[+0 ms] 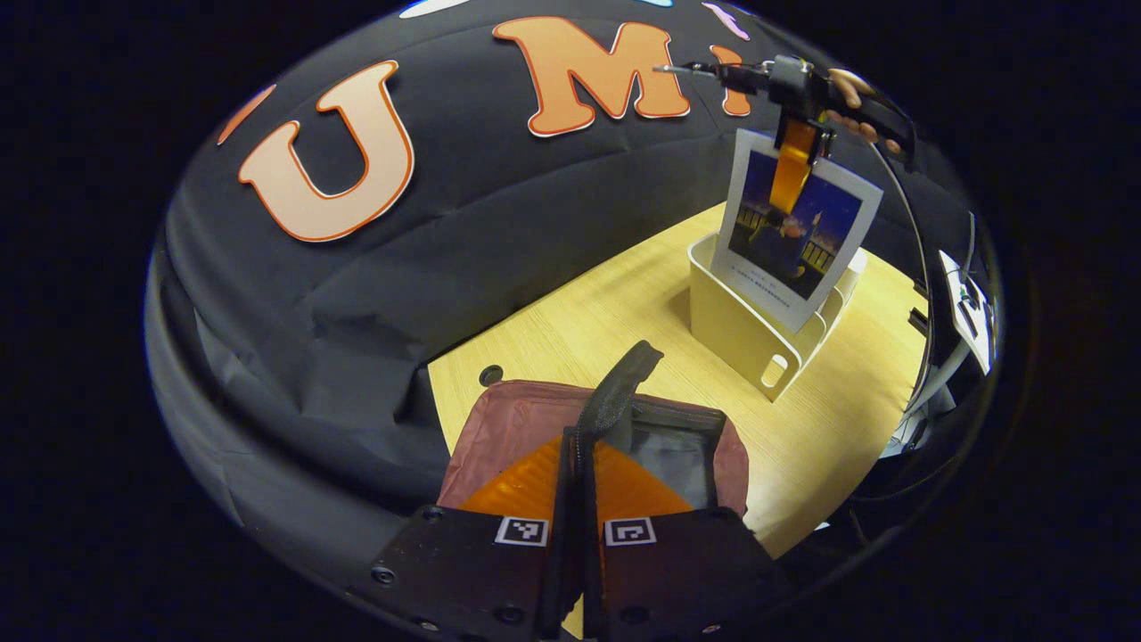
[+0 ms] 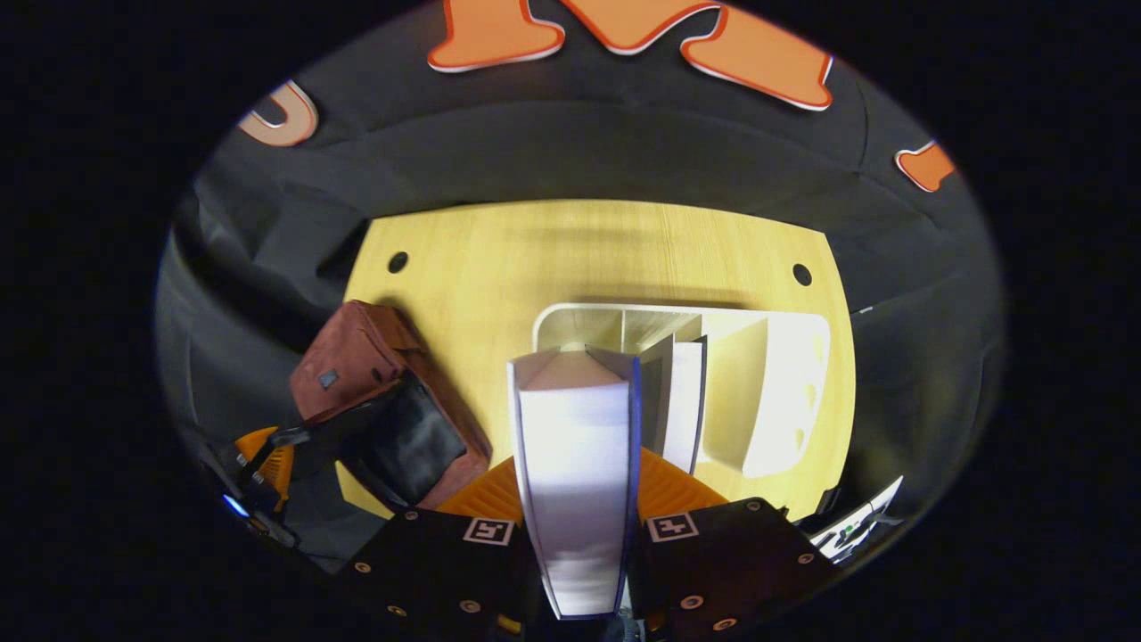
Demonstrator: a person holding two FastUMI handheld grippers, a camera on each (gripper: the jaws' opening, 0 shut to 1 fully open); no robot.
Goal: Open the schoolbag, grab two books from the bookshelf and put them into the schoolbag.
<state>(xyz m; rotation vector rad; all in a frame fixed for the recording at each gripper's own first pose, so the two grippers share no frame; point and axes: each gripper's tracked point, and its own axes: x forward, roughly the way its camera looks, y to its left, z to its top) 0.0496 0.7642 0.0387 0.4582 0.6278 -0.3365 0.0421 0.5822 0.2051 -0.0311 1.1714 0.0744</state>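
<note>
The maroon schoolbag (image 1: 508, 428) lies on the wooden table (image 1: 606, 312), its dark mouth (image 1: 677, 455) held open. My left gripper (image 1: 578, 437) is shut on the bag's black strap (image 1: 615, 392) and holds it up. At the far right, my right gripper (image 1: 792, 160) is shut on a book (image 1: 793, 232) with a night-scene cover, lifted above the white bookshelf (image 1: 740, 330). In the right gripper view the same book (image 2: 578, 428) stands between my right gripper's fingers (image 2: 579, 468), page edges toward the camera. Another book (image 2: 682, 401) stands in the bookshelf (image 2: 784, 392). The schoolbag (image 2: 357, 366) sits to the left with the left gripper (image 2: 276, 455) at it.
The table has two round cable holes (image 2: 398, 262) near its back edge. Black cloth walls close in behind and to the left. Cables and a small white device (image 1: 967, 308) hang off the table's right side.
</note>
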